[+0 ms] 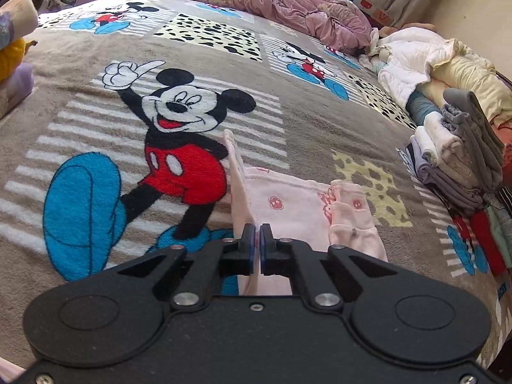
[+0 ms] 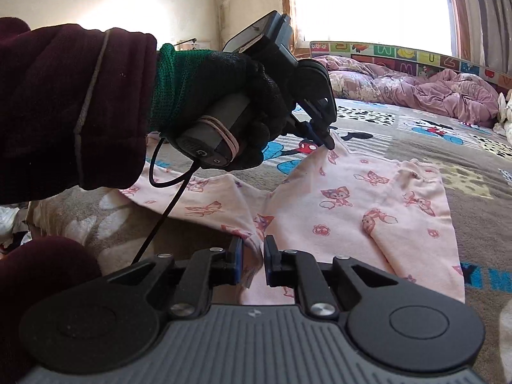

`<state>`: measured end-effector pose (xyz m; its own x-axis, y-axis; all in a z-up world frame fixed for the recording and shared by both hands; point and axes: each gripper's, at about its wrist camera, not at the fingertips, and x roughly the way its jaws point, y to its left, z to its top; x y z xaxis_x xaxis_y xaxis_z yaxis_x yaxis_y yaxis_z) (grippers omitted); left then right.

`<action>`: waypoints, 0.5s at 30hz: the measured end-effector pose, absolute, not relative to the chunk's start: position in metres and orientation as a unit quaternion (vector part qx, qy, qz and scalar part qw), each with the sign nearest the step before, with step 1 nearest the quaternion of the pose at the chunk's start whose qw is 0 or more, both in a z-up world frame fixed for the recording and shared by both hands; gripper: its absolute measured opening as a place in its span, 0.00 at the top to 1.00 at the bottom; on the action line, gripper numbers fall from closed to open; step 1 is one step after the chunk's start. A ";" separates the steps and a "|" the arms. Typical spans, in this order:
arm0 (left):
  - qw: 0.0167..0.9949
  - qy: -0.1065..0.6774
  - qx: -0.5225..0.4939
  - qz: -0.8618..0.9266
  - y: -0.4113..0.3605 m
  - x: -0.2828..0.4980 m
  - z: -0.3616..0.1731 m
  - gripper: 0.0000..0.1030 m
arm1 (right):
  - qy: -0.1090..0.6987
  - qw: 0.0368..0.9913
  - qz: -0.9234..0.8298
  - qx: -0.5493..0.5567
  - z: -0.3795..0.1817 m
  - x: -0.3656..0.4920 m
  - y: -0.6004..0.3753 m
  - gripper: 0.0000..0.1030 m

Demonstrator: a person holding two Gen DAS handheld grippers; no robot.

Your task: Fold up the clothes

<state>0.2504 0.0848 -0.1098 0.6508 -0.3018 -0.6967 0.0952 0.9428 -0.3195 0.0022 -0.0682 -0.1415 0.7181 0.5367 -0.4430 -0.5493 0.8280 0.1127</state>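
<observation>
A pale pink garment with small red cartoon prints (image 2: 368,211) lies spread on the Mickey Mouse blanket (image 2: 416,134). In the right wrist view my left gripper (image 2: 329,143), held by a black-gloved hand (image 2: 224,89), is shut on a far corner of the garment and pulls it into a small peak. My right gripper (image 2: 252,252) is shut on a bunched fold at the garment's near edge. In the left wrist view the left gripper (image 1: 258,233) has its pads together on the edge of the pink garment (image 1: 288,198), which stretches away from them.
A stack of folded clothes (image 1: 457,160) stands at the blanket's right edge, with white and cream bedding (image 1: 412,60) piled behind it. A crumpled purple quilt (image 1: 288,3) lies along the far side. A dark red sleeve (image 2: 64,105) and a black cable (image 2: 166,204) hang at left.
</observation>
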 end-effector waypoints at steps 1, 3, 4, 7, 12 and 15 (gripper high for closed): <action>0.900 0.404 -0.123 -0.109 0.079 0.251 -0.109 1.00 | 0.236 0.928 0.289 -0.005 -0.141 0.003 -0.073 0.87; 0.900 0.408 -0.113 -0.106 0.068 0.252 -0.107 1.00 | 0.237 0.930 0.282 0.011 -0.140 0.003 -0.082 0.88; 0.899 0.411 -0.110 -0.102 0.064 0.253 -0.107 1.00 | 0.238 0.930 0.278 0.020 -0.140 0.003 -0.087 0.88; 0.897 0.421 -0.105 -0.090 0.053 0.255 -0.110 1.00 | 0.239 0.933 0.268 0.039 -0.139 0.004 -0.101 0.89; 0.892 0.433 -0.107 -0.072 0.040 0.260 -0.116 1.00 | 0.243 0.934 0.255 0.059 -0.143 0.008 -0.116 0.90; 0.889 0.442 -0.098 -0.068 0.033 0.262 -0.120 1.00 | 0.237 0.933 0.264 0.051 -0.142 0.008 -0.115 0.90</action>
